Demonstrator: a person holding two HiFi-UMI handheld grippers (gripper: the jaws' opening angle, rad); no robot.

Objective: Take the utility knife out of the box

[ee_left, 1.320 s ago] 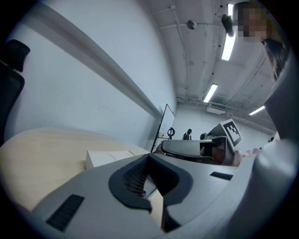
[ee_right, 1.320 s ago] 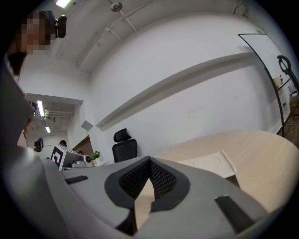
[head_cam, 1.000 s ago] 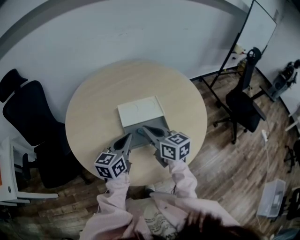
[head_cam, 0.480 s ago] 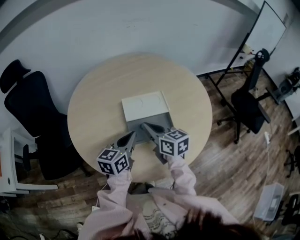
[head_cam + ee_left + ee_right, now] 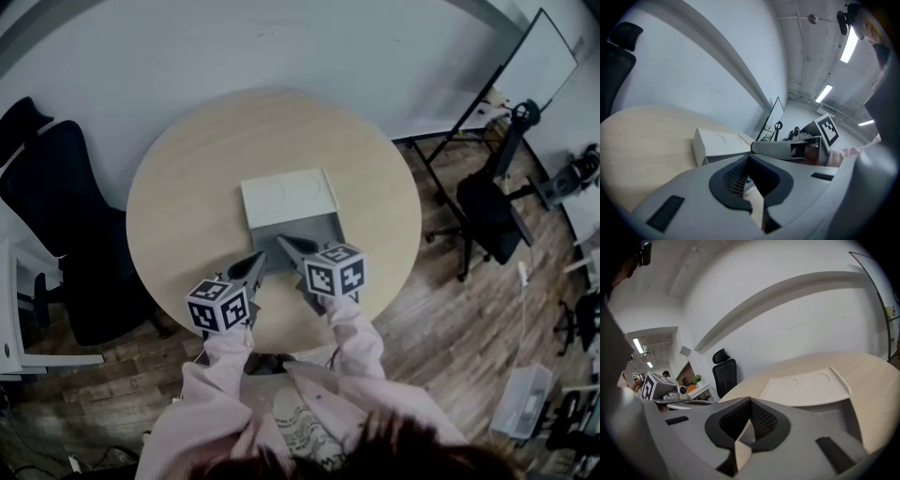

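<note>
A white box (image 5: 286, 199) lies in the middle of the round wooden table (image 5: 187, 178); its lid is slid back, baring a grey tray (image 5: 314, 228) at the near end. No utility knife shows plainly in any view. My left gripper (image 5: 255, 262) points at the tray's near left corner, jaws shut and empty. My right gripper (image 5: 283, 242) is also shut and reaches over the tray's near edge. In the left gripper view, the left gripper (image 5: 751, 157) faces the box (image 5: 717, 143), with the right gripper (image 5: 757, 146) crossing ahead. In the right gripper view, the right gripper (image 5: 750, 400) looks along the lid (image 5: 806, 385).
A black office chair (image 5: 56, 206) stands left of the table and another chair (image 5: 492, 202) to the right, beside a whiteboard on a stand (image 5: 530, 70). The white wall runs behind the table. The person's pink sleeves (image 5: 352, 328) come in over the near edge.
Both grippers have sunk a little toward the table at the near end of the box. Their jaws have stayed shut, and the box has not moved.
</note>
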